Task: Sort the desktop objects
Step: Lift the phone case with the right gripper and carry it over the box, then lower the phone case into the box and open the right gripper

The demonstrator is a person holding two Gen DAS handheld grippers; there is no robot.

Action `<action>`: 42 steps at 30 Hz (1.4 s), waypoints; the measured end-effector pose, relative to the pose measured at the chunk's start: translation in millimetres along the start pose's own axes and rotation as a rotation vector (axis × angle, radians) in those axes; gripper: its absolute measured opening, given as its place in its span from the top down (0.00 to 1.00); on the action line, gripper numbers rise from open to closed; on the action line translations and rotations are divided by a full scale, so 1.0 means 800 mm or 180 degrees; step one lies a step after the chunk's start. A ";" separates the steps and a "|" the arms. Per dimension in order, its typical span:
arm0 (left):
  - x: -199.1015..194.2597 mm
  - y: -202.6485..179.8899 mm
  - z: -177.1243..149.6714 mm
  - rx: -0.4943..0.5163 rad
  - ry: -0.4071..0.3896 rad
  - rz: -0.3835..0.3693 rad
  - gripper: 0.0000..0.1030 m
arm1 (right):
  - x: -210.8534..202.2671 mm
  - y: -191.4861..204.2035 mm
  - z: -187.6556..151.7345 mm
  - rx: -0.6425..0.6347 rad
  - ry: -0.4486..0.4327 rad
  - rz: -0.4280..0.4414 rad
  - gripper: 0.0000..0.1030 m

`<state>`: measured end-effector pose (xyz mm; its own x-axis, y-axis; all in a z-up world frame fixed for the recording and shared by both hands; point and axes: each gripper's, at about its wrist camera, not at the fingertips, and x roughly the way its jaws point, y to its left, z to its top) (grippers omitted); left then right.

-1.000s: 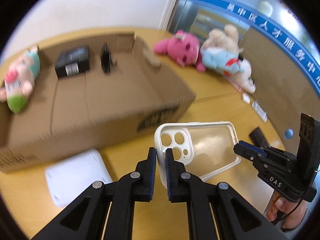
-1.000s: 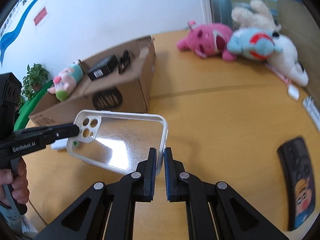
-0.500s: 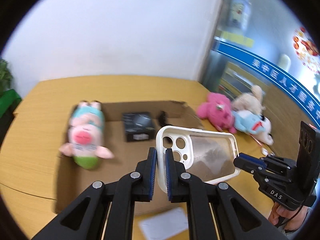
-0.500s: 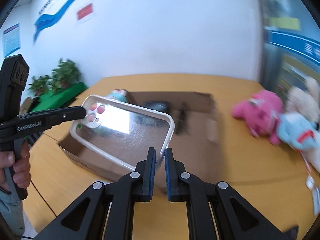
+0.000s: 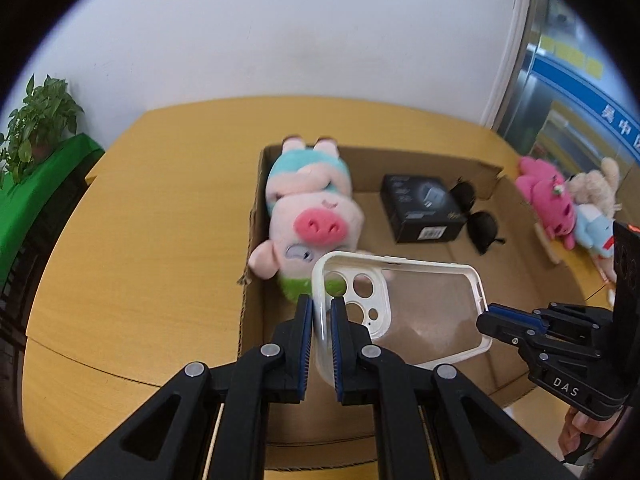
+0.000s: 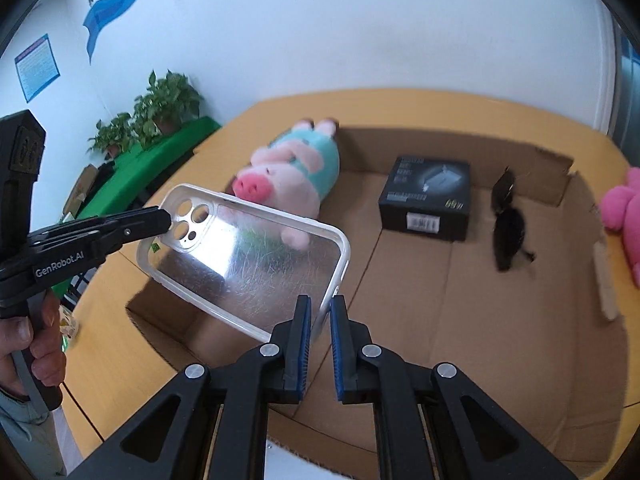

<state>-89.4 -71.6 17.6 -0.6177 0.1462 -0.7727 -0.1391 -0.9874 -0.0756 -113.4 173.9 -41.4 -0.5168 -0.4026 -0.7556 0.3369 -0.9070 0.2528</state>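
the clear phone case [image 5: 404, 308] with its white rim hangs over the open cardboard box [image 5: 524, 216], low in the middle of the left wrist frame. the left claw [image 5: 320, 316] is pinching the camera-hole end of the case, and the right claw [image 6: 318, 320] is pinching the opposite short edge (each claw also shows at the side of the other's view), so the case is carried between the two.

below it the box already holds a plush pig [image 5: 308, 216] toward the upper left, a black carton [image 5: 422, 206] and dark sunglasses [image 5: 480, 220] toward the upper right. a pink plush toy [image 5: 546, 200] lies outside on the counter [image 5: 132, 220].

what could go wrong, as a guess: both grips sit on a thin, slick rim, so if one claw lets go before the other the case may swing and drop crooked. if the two hands drift apart or twist against each other, the soft case could bow and pop free. released where it hangs, it may land on the pig's lower end and tip, not lie flat on the bare cardboard nearer the bottom of the frame.
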 end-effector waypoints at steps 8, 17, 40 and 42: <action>0.053 0.019 -0.016 0.0098 0.0378 0.0267 0.92 | 0.048 -0.002 -0.002 0.0143 0.0293 0.0111 0.92; 0.072 0.009 -0.025 0.0378 0.0652 0.0644 0.92 | 0.094 0.009 -0.009 0.0208 0.0718 0.0152 0.89; -0.076 -0.029 -0.052 0.0325 -0.0616 0.0408 0.31 | -0.045 0.033 -0.064 -0.0189 -0.0303 -0.0426 0.19; -0.102 -0.046 -0.057 0.0289 -0.0877 0.0290 0.28 | -0.068 0.028 -0.072 -0.0203 -0.0406 -0.0487 0.19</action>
<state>1.5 -50.1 55.0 -0.8157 0.0803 -0.5729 -0.1343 -0.9896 0.0525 -32.3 182.8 -29.7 -0.6600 -0.2769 -0.6984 0.2939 -0.9507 0.0991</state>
